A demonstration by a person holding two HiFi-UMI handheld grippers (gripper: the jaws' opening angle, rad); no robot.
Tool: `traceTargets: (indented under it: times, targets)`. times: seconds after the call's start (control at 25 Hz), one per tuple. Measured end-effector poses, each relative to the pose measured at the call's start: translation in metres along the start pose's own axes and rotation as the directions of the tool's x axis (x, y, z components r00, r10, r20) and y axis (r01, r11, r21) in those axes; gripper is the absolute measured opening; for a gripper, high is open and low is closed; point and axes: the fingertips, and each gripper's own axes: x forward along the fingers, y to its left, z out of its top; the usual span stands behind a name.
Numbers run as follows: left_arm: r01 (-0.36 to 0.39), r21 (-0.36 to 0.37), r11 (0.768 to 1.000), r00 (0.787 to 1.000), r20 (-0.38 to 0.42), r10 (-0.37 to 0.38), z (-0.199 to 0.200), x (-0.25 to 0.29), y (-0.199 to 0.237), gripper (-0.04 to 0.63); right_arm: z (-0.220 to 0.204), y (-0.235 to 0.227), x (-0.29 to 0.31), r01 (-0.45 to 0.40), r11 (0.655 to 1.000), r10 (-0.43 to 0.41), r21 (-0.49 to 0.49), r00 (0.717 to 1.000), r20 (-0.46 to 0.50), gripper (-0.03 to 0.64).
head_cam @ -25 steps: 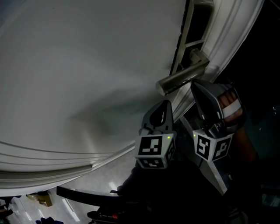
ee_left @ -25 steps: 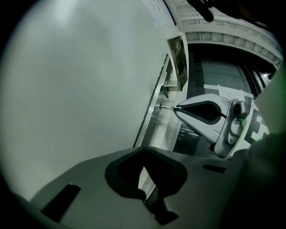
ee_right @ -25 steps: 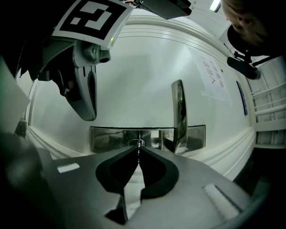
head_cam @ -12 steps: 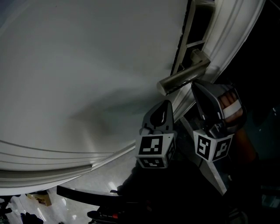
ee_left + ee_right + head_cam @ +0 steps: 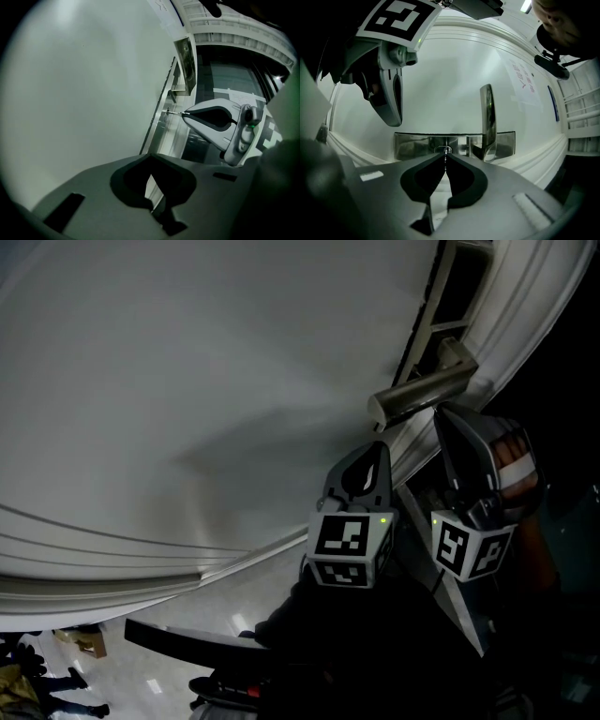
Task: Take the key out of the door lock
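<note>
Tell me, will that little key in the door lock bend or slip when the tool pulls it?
The key looks thin and metallic, so probably stiff and light. Pinched between the right tool's jaws, it offers little surface and might slip. It sits straight in the lock, so a straight pull likely frees it.

Interior of a public or institutional building, on the hall or corridor side. Evidence:
- White panelled door point(image 5: 187, 381) with moulded frame, straight ahead of the right gripper point(image 5: 445, 158).
- Steel lock plate point(image 5: 417, 144) and lever handle point(image 5: 487, 117) just beyond its jaws.
- Printed notice point(image 5: 524, 79) posted on the door, up and right of them.
- Polished pale floor point(image 5: 159, 688) below the tool, with distant people point(image 5: 56, 681) standing on it.
</note>
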Motion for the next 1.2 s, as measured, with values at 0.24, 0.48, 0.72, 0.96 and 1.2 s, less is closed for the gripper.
traceTargets:
  times: [0.24,0.48,0.72,0.96,1.2]
  targets:
    - [-0.003,0.005,1.0,1.0,0.007,0.003,0.002,-0.001,0.001,0.0,-0.001,0.001,0.0,-0.001,1.0,0.001,-0.002,1.0,-0.003,0.012]
    - [0.001,0.004,1.0,1.0,0.007,-0.001,0.002,-0.002,0.0,0.0,0.0,0.002,-0.002,-0.002,1.0,0.002,0.001,1.0,-0.005,0.012]
    - [0.012,0.002,1.0,1.0,0.005,-0.012,0.0,0.0,-0.003,0.0,-0.003,0.004,-0.003,-0.003,1.0,0.003,0.001,1.0,-0.011,0.012]
    - [0.001,-0.007,1.0,1.0,-0.008,-0.001,-0.007,-0.001,-0.002,0.0,-0.004,0.006,-0.005,-0.008,1.0,0.008,0.005,1.0,-0.01,0.012]
    - [0.002,-0.015,1.0,1.0,-0.011,-0.002,-0.009,0.0,-0.004,0.0,-0.007,0.006,-0.005,-0.006,1.0,0.006,0.003,1.0,-0.013,0.012]
